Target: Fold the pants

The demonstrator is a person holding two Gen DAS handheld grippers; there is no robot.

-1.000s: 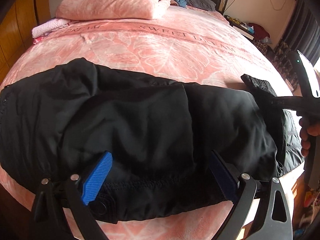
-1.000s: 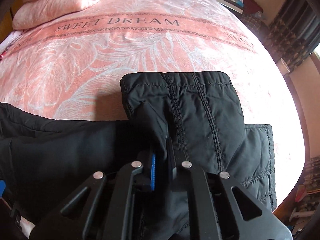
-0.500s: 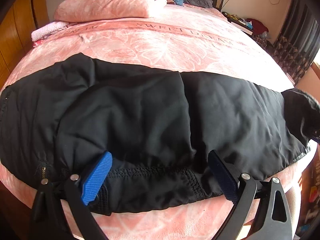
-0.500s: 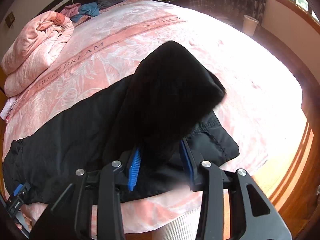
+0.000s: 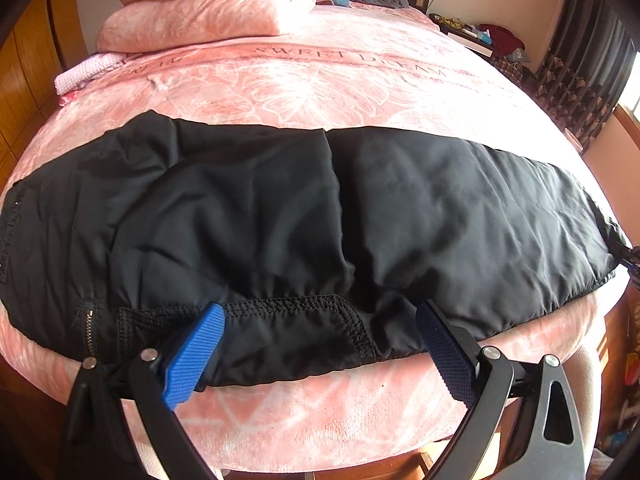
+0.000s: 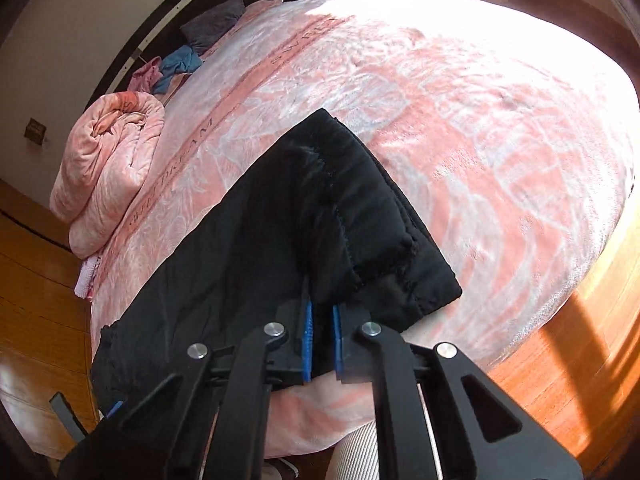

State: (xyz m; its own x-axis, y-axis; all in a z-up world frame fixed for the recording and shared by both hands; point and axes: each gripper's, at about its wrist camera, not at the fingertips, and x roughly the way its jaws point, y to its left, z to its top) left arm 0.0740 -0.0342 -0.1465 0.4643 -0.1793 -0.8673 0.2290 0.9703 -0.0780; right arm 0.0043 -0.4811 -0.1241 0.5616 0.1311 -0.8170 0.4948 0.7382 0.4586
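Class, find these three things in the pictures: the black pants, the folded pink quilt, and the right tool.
black pants [image 5: 440, 208], left wrist view, on the smooth leg panel.
folded pink quilt [image 5: 200, 20], left wrist view, on its lower fold.
right tool [image 6: 320, 332], right wrist view, between its blue pads.

Two handheld black grippers with blue finger pads

The left gripper [image 5: 320, 344] has matte black linkage arms joined by round silver pivot screws, a triangular cutout in its outer right link, and ribbed pads [image 5: 192, 360]: one bright blue, the other darker navy in shadow. The right gripper [image 6: 320, 340] is built the same way, with four silver screw heads across black bars, a triangular cutout on the right, and thin blue ribbed pads [image 6: 307, 340] facing each other.
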